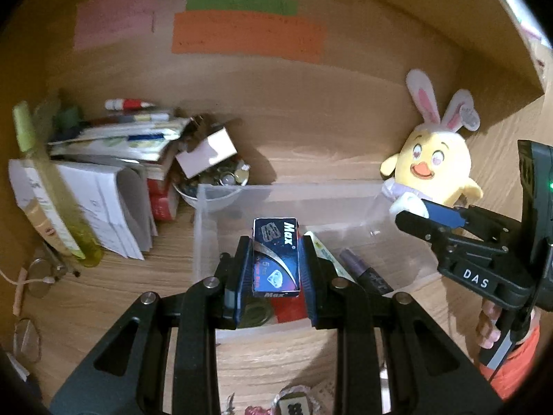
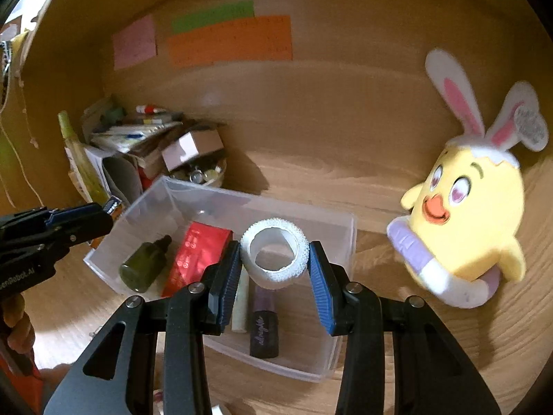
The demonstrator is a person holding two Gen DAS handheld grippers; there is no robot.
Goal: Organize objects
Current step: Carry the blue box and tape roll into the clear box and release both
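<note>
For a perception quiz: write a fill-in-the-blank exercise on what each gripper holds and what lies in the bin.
1. The left gripper is shut on a dark blue ____ box printed "Max".
2. The right gripper holds a white ____ of tape.
3. Both hang over the clear plastic ____.
4. In it, a dark green dropper bottle lies beside a ____ packet.

Missing: cardboard; roll; bin; red

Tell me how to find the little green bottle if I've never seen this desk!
Look for the clear plastic box in the middle of the wooden desk, left of the yellow chick toy. Inside it, at the left end, a small bottle lies on its side next to a red packet. It is the only dark green thing in the box, with a narrow dark cap.
</note>
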